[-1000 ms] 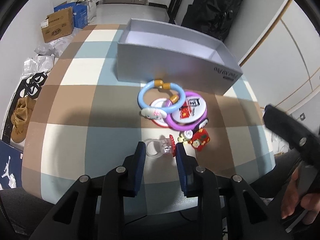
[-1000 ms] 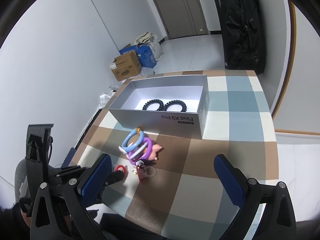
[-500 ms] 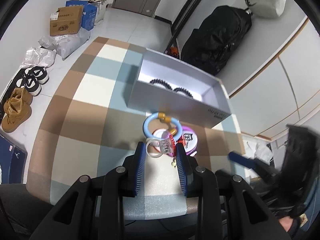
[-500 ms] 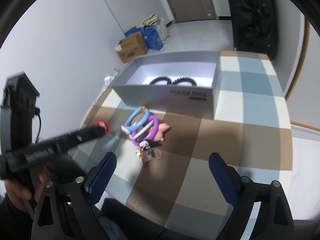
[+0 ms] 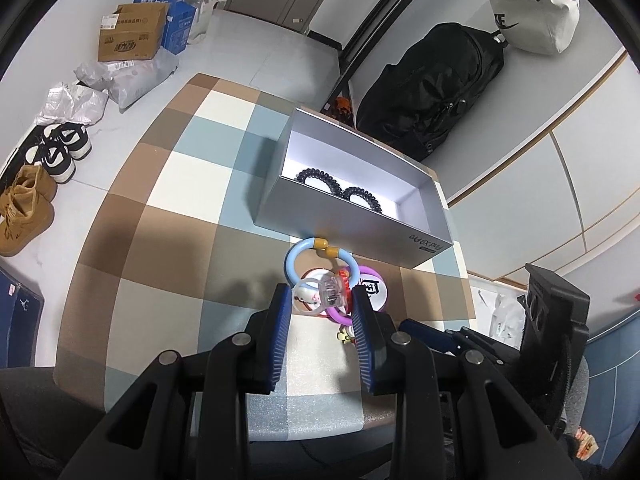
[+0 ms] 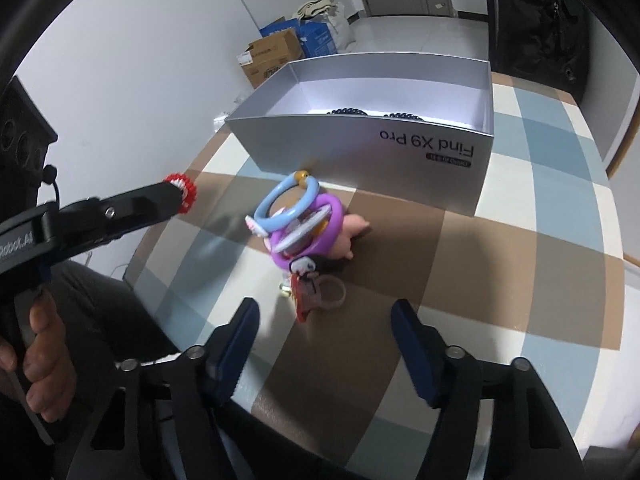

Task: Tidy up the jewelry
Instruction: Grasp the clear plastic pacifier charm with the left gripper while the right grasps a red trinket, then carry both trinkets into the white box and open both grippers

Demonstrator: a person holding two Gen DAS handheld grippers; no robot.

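Observation:
My left gripper (image 5: 320,304) is shut on a clear plastic ring with a red-and-white flower top (image 5: 324,295) and holds it in the air above the table; its red top (image 6: 183,191) shows at the tip in the right wrist view. Below lies a pile: a blue bracelet (image 5: 304,258), a purple bracelet (image 6: 320,232), a pink figure (image 6: 352,229) and a second clear ring with a red charm (image 6: 320,292). The grey box (image 5: 360,220) holds two black coil hair ties (image 5: 340,186). My right gripper (image 6: 326,320) is open, just short of the second ring.
The checked table (image 5: 168,216) ends close to the box's far side. On the floor at left are cardboard boxes (image 5: 132,32), bags and shoes (image 5: 60,152). A black backpack (image 5: 436,88) stands behind the box.
My left gripper closed on the clear ring on the table and lifted it up. My right gripper came lower and closer to the pile.

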